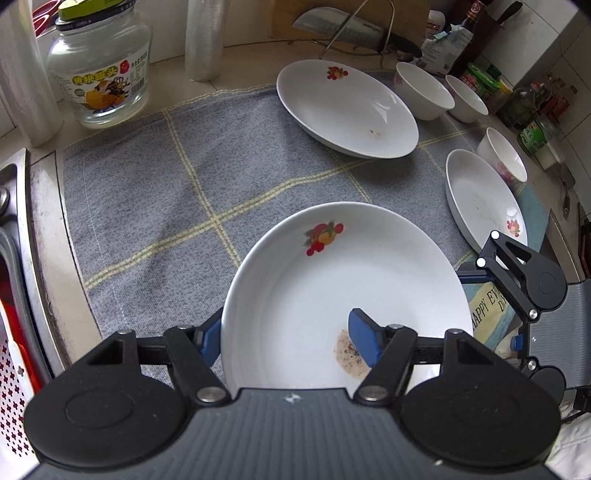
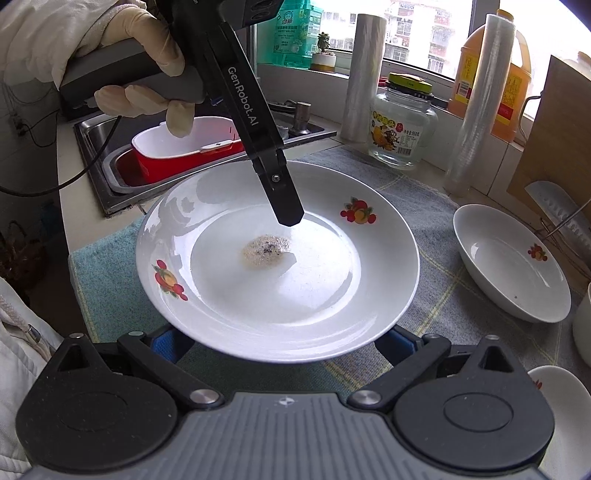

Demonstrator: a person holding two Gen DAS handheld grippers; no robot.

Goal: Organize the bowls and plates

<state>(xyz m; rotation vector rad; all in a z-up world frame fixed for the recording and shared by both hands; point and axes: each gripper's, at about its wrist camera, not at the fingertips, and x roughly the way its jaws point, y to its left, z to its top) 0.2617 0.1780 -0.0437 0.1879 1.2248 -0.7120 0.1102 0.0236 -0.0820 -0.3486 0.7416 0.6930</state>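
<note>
A white plate with fruit prints and a brown stain (image 1: 343,280) is held above the blue checked cloth (image 1: 166,192). My left gripper (image 1: 286,341) is shut on its near rim, one blue pad inside and one under it. In the right wrist view the same plate (image 2: 277,266) hovers above my right gripper (image 2: 280,343), whose blue pads are spread wide below the plate. The left gripper's finger (image 2: 284,199) reaches over the plate. A second plate (image 1: 347,107) lies at the back, a third (image 1: 480,199) at the right, with three bowls (image 1: 424,90) behind.
A glass jar (image 1: 99,74) and film rolls (image 1: 203,37) stand at the cloth's far edge. A sink (image 2: 122,155) with a red and white basin (image 2: 184,147) is on the left. A cleaver on a rack (image 1: 343,27) and bottles (image 1: 476,37) line the back.
</note>
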